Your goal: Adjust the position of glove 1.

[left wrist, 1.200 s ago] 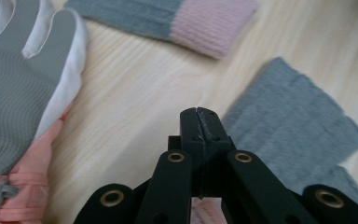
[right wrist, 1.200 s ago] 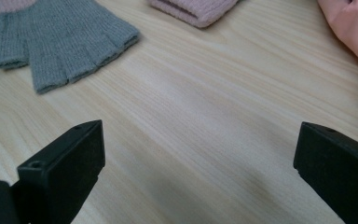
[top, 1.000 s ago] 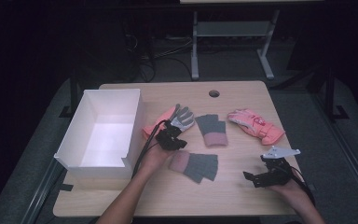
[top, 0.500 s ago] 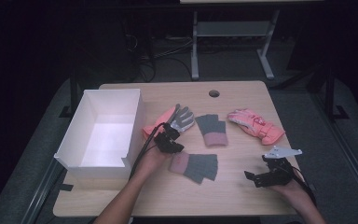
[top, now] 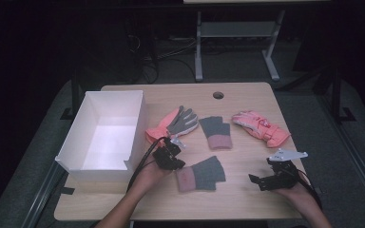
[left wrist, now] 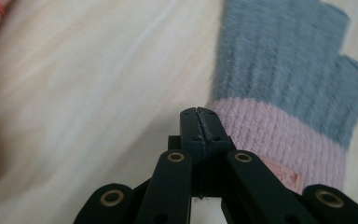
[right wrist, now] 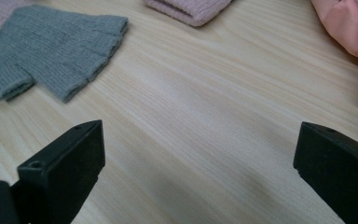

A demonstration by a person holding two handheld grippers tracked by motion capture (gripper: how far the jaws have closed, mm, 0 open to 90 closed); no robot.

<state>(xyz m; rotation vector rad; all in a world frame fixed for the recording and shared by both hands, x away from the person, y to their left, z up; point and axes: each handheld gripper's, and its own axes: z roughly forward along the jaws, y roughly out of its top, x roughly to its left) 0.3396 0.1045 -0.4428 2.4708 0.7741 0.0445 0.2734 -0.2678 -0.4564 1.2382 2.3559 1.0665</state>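
High view shows the left hand-held gripper (top: 176,145) with its jaws pressed together on nothing, sitting just beside the pink cuff of a fingerless glove (top: 200,173) that lies flat near the front of the surface (top: 247,199). This glove is grey knit over the palm and short finger stubs, with a ribbed pale-pink cuff; in the left gripper view a second such glove fills the right side, and the closed jaw tips stand at the edge of its cuff. That second fingerless glove (top: 215,131) of the same colours lies farther back, cuff toward the person. To its left rests a pink glove with a grey palm (top: 173,124), fingers spread, close by the left hand-held gripper. A padded pink glove (top: 260,128) lies at the right, well apart. The right hand-held gripper (top: 261,179) rests low at the front right, jaws wide apart over bare wood. A white box (top: 73,147) stands at the left edge, nothing inside it.
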